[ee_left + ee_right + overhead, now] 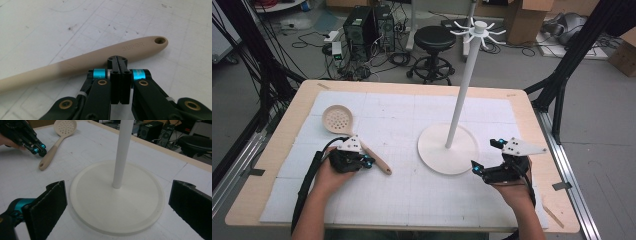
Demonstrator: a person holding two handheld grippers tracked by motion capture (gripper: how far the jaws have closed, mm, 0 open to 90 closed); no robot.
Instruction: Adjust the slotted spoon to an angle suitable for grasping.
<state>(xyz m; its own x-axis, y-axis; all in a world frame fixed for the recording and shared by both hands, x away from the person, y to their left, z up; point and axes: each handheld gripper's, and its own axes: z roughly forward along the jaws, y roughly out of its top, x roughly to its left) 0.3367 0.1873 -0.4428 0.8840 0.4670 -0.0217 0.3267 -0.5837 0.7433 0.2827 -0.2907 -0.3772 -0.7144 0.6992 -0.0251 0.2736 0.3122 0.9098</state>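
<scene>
A beige slotted spoon [337,119] lies flat on the white mat at the left, its handle [75,66] running toward the table's middle. My left gripper [368,162] is shut, jaws pressed together with nothing between them, its tip [117,60] just at the near side of the handle close to the end with the hanging hole. Whether it touches the handle I cannot tell. A white hook stand [460,95] rises from a round base [100,202] right of centre. My right gripper [485,155] stands open at the base's right rim, its pads [50,205] wide apart and pointed at the pole.
The gridded white mat [412,200] covers most of the wooden table [277,150]. The stand's hooks [477,30] spread out high above the table. Beyond the far edge are a black stool [434,40], computer towers and cables on the floor.
</scene>
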